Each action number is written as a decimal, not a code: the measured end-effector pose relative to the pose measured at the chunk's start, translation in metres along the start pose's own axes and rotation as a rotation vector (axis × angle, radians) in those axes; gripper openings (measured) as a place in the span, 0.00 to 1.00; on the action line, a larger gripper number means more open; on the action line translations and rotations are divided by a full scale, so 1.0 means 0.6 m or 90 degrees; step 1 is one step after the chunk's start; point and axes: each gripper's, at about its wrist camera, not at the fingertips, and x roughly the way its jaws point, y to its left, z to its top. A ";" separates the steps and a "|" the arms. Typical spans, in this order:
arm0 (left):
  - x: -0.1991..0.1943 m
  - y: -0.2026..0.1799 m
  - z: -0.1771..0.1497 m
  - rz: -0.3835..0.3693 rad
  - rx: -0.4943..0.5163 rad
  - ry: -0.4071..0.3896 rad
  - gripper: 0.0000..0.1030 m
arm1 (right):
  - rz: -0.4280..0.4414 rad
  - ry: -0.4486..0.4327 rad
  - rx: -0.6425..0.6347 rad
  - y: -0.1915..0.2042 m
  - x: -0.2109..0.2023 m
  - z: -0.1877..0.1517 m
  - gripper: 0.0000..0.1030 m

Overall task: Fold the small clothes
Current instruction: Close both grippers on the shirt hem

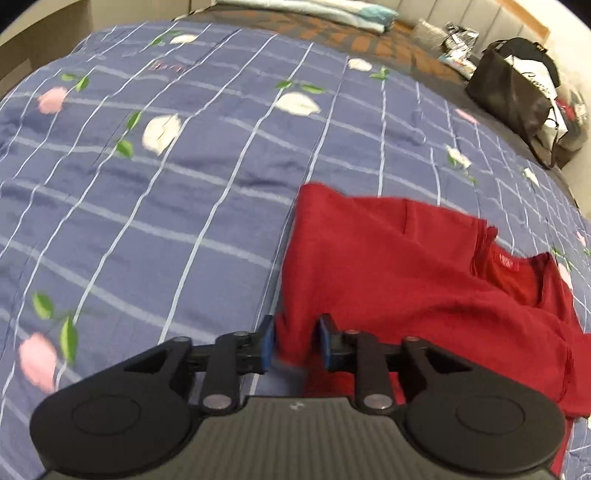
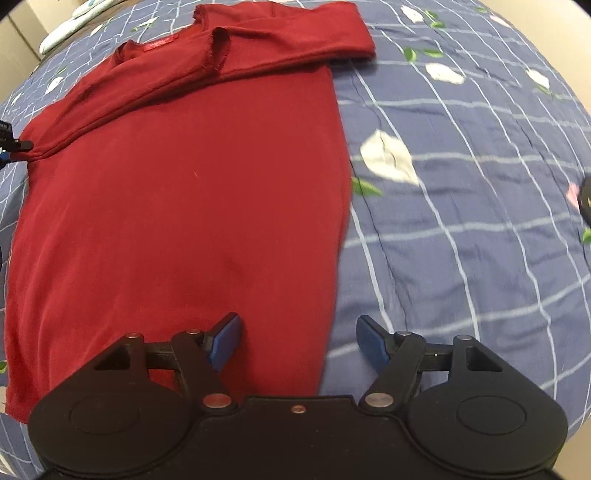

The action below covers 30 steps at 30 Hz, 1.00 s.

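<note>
A dark red long-sleeved top (image 2: 192, 177) lies flat on the bed with a sleeve (image 2: 295, 40) folded across its upper part. In the left wrist view the top (image 1: 406, 266) lies to the right. My left gripper (image 1: 296, 341) has its blue pads around a bunched edge of the red fabric, with a narrow gap between them. My right gripper (image 2: 297, 341) is open wide above the top's right edge near the hem, holding nothing. The left gripper's tip (image 2: 14, 146) shows at the top's far left edge.
The bed is covered by a blue checked quilt (image 1: 166, 184) with white and pink flowers. A black bag (image 1: 517, 96) and some packets lie at the far right of the bed. Folded pale bedding (image 1: 314, 11) lies at the head.
</note>
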 end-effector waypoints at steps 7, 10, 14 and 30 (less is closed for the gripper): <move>-0.080 0.033 -0.103 -0.044 -0.022 0.041 0.70 | 0.018 0.001 0.059 -0.009 -0.014 -0.018 0.76; -0.106 0.046 -0.165 -0.037 0.003 0.075 0.85 | 0.036 0.001 0.086 -0.011 -0.019 -0.026 0.78; -0.117 0.074 -0.235 -0.018 -0.015 0.159 0.89 | 0.065 0.008 0.120 -0.010 -0.023 -0.037 0.87; -0.148 0.065 -0.346 -0.089 0.055 0.331 0.15 | 0.147 0.014 0.281 -0.039 -0.032 -0.104 0.41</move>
